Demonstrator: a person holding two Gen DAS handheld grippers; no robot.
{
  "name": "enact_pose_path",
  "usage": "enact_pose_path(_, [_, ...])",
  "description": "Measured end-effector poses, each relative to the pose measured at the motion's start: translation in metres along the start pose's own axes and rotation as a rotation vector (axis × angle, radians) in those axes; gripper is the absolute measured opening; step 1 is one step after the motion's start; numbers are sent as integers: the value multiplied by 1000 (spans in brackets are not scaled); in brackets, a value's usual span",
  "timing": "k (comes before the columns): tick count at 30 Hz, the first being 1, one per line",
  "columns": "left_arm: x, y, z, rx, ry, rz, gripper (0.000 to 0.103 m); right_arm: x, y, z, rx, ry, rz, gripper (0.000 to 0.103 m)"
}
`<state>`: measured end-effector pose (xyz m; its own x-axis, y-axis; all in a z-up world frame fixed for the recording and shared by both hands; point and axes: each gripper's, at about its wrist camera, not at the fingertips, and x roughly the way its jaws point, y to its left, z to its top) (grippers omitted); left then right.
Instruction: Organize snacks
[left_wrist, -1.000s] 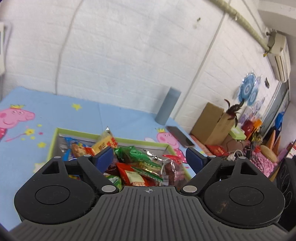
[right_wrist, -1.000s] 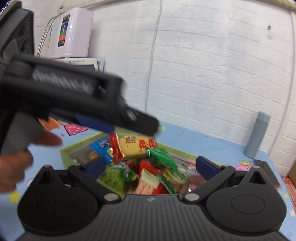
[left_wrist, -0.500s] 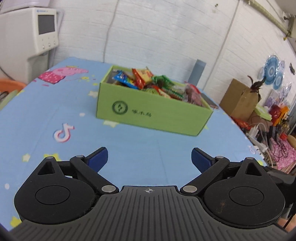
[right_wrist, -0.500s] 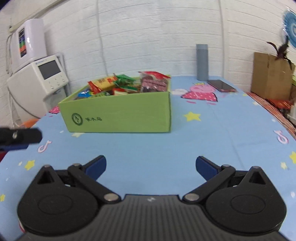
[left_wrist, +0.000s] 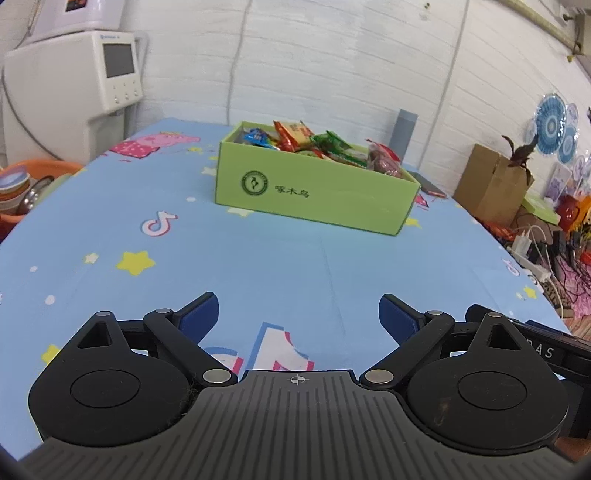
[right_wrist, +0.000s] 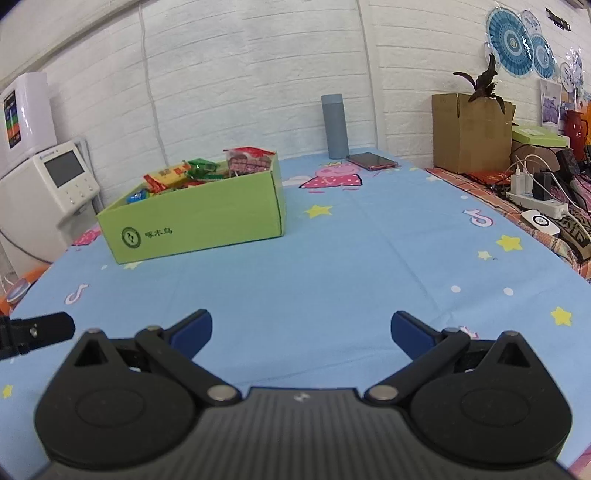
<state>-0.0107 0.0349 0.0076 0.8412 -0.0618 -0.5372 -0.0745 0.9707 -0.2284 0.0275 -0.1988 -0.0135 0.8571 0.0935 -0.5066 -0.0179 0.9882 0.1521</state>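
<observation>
Both my left jaws (left_wrist: 298, 314) and right jaws (right_wrist: 301, 332) stand spread and empty, now pulled back from over the green box (left_wrist: 314, 195) of snacks (left_wrist: 317, 146) far across the blue surface (right_wrist: 351, 277), so sorting looks finished.

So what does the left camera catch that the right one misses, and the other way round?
Only the left view shows the orange plastic basin beside the table. Only the right view shows the white power strip with chargers and the red jug. Both show the green cardboard box full of snack packets, the grey cylindrical bottle, the brown cardboard carton and the blue cartoon tablecloth.
</observation>
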Motion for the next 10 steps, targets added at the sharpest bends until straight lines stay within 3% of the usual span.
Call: enact_pose_path(10, [3,-3,-7,24,8,39,74,-9,6,-2,-23,-11,27,103])
